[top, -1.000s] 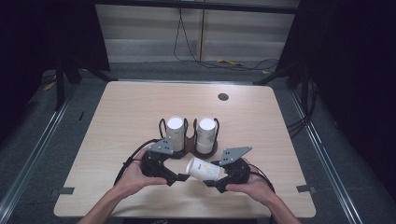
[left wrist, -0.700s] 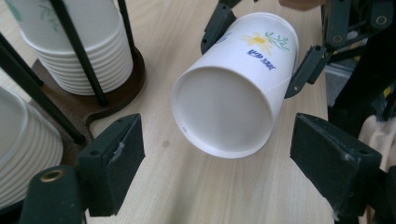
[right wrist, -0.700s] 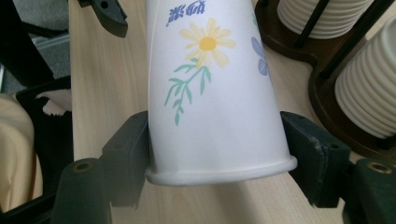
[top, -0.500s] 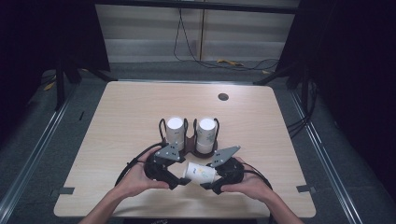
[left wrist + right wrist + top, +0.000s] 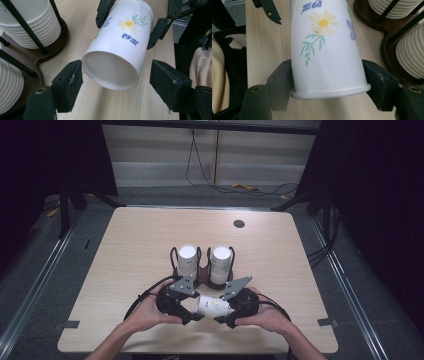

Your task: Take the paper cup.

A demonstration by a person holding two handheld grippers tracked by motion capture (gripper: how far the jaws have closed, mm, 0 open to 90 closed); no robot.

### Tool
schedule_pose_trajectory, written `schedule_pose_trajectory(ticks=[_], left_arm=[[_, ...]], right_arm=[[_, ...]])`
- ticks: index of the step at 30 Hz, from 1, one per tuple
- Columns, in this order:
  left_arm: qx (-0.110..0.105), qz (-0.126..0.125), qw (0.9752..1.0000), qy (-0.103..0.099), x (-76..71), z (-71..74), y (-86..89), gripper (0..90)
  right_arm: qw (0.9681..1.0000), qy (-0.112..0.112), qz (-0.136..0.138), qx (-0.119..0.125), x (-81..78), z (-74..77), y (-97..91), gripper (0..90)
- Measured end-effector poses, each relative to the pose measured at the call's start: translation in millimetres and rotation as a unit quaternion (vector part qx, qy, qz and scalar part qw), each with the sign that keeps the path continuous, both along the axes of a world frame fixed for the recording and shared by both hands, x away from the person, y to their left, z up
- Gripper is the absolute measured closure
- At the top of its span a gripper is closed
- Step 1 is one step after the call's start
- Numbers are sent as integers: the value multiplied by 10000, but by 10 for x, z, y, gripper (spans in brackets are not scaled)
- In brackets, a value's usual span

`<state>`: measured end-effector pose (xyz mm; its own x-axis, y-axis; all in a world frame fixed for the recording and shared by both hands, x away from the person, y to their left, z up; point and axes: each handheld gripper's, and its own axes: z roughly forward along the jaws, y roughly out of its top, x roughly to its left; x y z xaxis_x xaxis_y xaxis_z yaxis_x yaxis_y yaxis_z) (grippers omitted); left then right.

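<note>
White paper cup (image 5: pixel 212 305) with a yellow daisy, a blue flower and blue lettering printed on its side lies on its side above the near middle of the pale wooden tabletop (image 5: pixel 130 250), held between our 2 hands.

Our right gripper (image 5: pixel 226 314) is closed on the cup near its rolled rim; in the right gripper view its 2 black jaws press against both sides of the cup (image 5: pixel 327 50).

Our left gripper (image 5: pixel 192 310) stands at the cup's narrow bottom end. Its jaws have just been closing, and in the left gripper view the cup's recessed base (image 5: pixel 111 70) sits between them: the jaw on the left of that view is just at the edge of the base, the jaw on the right stands apart from it. The left gripper is about half open and not yet pressing.

Just beyond the cup stands a dark wooden holder (image 5: pixel 202 272) with thin black upright rods, carrying 2 stacks of white paper cups (image 5: pixel 187 261). Farther off, a small dark round disc (image 5: pixel 239 223) lies on the tabletop.
</note>
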<state>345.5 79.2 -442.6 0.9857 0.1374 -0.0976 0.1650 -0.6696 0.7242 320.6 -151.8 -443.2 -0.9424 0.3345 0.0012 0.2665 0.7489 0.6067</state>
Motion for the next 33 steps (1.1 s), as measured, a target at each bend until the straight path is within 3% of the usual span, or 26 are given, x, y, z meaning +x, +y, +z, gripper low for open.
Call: schedule_pose_trajectory(ticks=[9, 12, 19, 22, 28, 33], left_arm=[[95, -15, 9999, 46, 8, -45, -13, 256], [29, -23, 10000, 29, 8, -32, -5, 309], [206, -138, 9997, 57, 11, -63, -12, 273], [311, -320, 9990, 84, -7, -70, -22, 319], [484, -450, 9977, 117, -26, -110, -62, 328], [622, -423, 9971, 150, -41, -139, -89, 302]], right_arm=[[9997, -15, 195, -174, 19, 37, 50, 295], [9993, -61, 250, -264, 15, 26, 84, 301], [9986, -10, 387, -366, 18, 42, 134, 303], [9980, 17, 484, -405, 18, 33, 152, 310], [9968, 51, 579, -549, -15, 0, 191, 310], [9965, 35, 628, -557, -19, 0, 201, 310]])
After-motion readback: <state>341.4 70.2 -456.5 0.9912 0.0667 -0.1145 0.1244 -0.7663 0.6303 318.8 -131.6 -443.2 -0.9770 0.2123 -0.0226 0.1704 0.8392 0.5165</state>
